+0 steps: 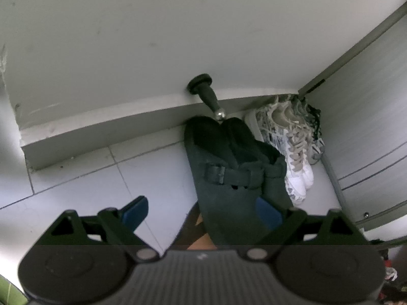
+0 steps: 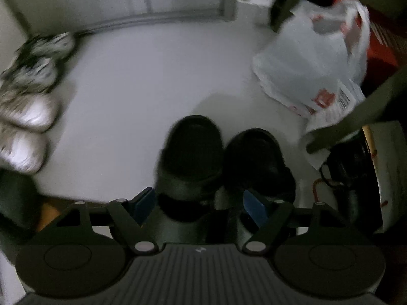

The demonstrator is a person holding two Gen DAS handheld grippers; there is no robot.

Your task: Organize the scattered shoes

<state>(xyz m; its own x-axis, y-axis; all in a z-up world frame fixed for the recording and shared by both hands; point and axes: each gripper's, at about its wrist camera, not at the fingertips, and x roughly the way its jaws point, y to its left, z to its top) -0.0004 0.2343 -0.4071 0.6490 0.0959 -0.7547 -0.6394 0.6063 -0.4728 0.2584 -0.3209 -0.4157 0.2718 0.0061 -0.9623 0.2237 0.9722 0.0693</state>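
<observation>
The left gripper stands spread, its black linkage arms ending in flat blue pads; the pad at 8 o'clock hangs over bare floor, while the pad at 4 o'clock sits against the outer side of a dark clog, so nothing is pinched. That clog is matte, suede-like, with a rounded toe, a strap and a buckle across the instep, and it lies with a second dark clog close beside it, heels toward the wall. Above them, at 12 o'clock, a black rubber doorstop with a shiny metal tip juts from a pale ledge. At 2 o'clock a pair of white sneakers with grey marbled panels and beige laces stands in the corner beside a ribbed grey shutter door. The floor is pale glossy tile with thin dark joints. The right gripper points steeply down and is also parted, with a smooth, rounded black slide between its blue pads; whether the pads press it cannot be told. A second black slide lies just beside it at 2 o'clock. Farther out, blurred, the white sneakers sit at 9 o'clock and a crinkled white plastic bag with red print at 1 o'clock.
</observation>
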